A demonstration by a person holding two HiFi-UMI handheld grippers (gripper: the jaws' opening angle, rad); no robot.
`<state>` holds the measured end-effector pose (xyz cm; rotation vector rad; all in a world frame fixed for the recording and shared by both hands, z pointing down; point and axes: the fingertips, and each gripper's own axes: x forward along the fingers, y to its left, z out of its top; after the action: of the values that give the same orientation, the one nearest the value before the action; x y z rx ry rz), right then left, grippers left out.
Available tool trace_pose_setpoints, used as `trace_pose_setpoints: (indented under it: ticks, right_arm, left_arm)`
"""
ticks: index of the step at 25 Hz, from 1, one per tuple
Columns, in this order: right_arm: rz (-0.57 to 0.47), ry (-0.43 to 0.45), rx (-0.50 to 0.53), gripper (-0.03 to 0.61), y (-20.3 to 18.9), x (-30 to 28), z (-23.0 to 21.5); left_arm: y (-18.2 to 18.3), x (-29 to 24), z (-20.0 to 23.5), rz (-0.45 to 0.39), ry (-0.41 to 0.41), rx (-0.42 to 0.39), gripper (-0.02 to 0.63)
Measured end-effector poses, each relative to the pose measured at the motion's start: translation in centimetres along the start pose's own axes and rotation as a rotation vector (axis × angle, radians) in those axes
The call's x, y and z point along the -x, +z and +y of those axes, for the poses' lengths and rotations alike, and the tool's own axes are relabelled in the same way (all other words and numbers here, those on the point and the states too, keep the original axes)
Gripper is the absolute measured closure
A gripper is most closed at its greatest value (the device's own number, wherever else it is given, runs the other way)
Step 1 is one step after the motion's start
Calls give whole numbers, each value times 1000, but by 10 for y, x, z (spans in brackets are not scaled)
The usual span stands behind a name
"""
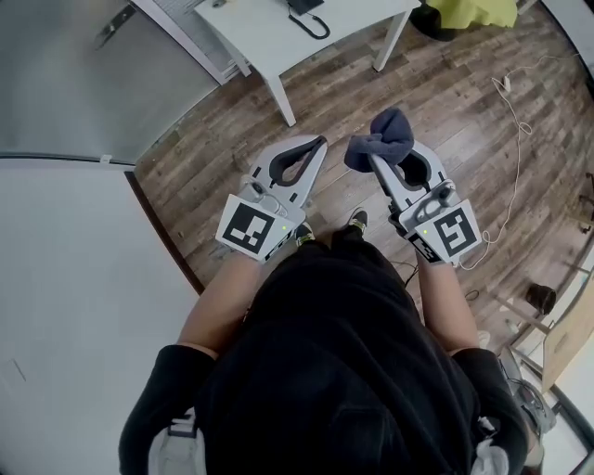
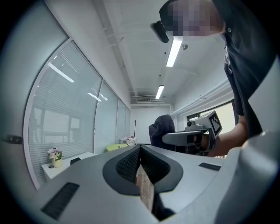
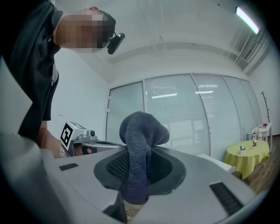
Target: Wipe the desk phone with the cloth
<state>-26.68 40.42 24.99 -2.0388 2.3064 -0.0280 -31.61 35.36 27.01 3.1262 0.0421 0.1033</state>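
The dark blue-grey knitted cloth (image 1: 385, 134) is pinched lengthwise in the right gripper (image 1: 376, 165), its bunched end poking forward past the jaw tips. The left gripper (image 1: 318, 144) has its jaws together, empty. The black desk phone (image 1: 306, 11) on the white table (image 1: 269, 42) is cut off at the head view's top edge.
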Motion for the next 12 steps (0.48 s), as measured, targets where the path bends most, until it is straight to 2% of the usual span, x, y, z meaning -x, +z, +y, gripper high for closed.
trace_pose_setpoints:
  ticks: [8, 12]
  right_arm:
    - [-2, 50, 12, 477, 1, 11, -36]
    - [-7, 73, 16, 477, 2, 23, -62]
  left_arm:
    - [2, -41, -10, 15, 16, -31, 603]
    - [3, -66, -16, 18, 35, 6, 603]
